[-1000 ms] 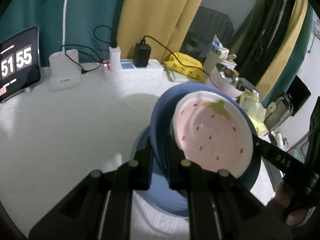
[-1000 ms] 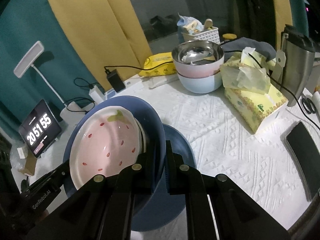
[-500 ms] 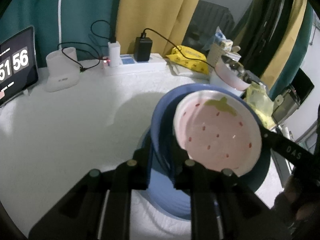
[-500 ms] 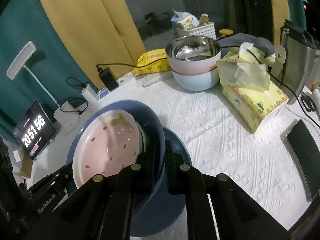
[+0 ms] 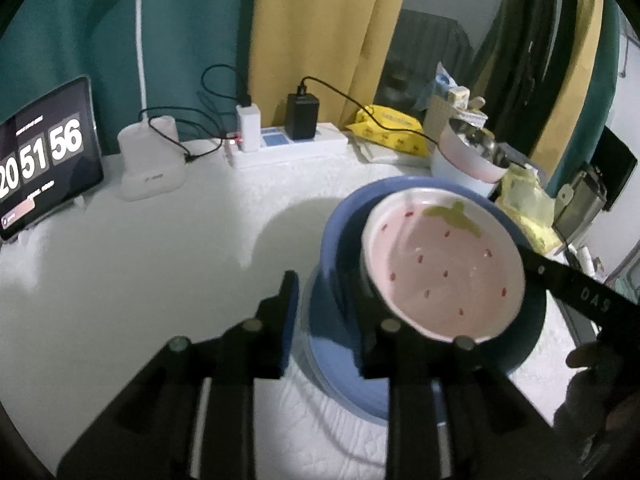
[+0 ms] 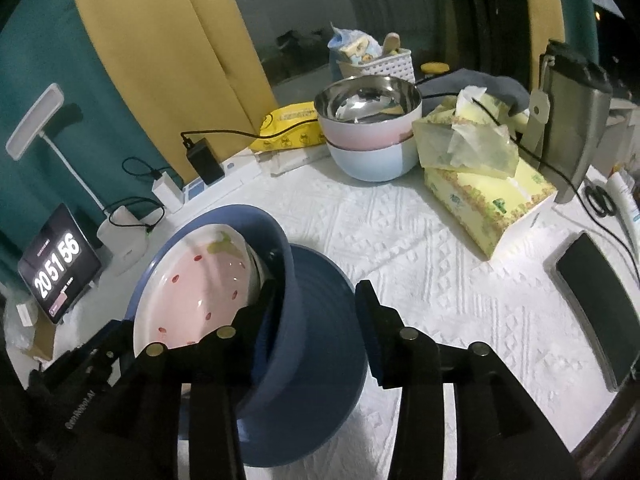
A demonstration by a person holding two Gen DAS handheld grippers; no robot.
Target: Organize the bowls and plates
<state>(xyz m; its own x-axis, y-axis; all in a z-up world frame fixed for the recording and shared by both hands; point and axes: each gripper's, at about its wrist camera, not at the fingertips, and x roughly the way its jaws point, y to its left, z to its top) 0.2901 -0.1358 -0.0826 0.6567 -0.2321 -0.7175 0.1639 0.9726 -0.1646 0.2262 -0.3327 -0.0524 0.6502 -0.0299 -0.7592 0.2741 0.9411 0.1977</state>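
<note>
Releasing at lower centre: left gripper (image 5: 326, 322) and right gripper (image 6: 316, 330) jaws opening astride opposite rims of blue bowl (image 6: 280, 280), strawberry plate (image 5: 444, 268) inside, now resting on blue plate (image 6: 332, 312).

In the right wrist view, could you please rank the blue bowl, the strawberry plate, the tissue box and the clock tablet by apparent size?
1. Blue bowl: nearest the camera, so enlarged.
2. Strawberry plate.
3. Tissue box, similar to the plate; unsure.
4. Clock tablet.

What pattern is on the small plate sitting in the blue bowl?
Pink strawberry plate: red seed dots, a green leaf, white rim. Clearest in the left wrist view.
</note>
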